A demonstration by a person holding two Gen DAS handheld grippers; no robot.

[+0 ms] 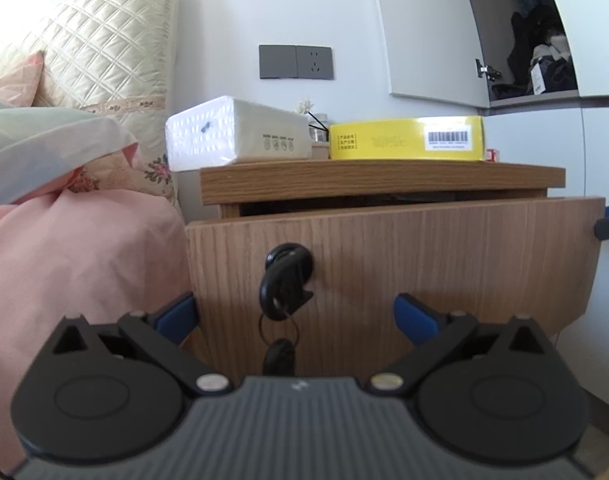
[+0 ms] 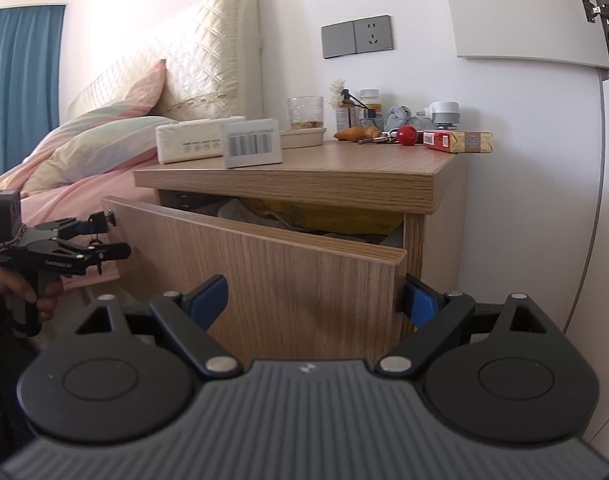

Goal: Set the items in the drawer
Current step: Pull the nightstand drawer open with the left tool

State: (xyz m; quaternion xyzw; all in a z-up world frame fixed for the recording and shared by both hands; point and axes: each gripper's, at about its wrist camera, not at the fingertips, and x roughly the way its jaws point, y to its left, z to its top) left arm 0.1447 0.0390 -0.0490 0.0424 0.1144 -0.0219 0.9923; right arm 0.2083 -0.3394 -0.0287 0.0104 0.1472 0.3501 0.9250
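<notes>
Bedside, the wooden nightstand point(image 2: 304, 176) has its drawer point(image 2: 288, 276) pulled partly out, a key point(image 1: 282, 288) hanging in the lock. On the worktop sit a white tissue pack point(image 1: 232, 132) and a yellow box point(image 1: 408, 138). The left gripper point(image 1: 296, 316) is spread before the key; the right gripper point(image 2: 314, 298) is spread around the drawer front's right edge.
</notes>
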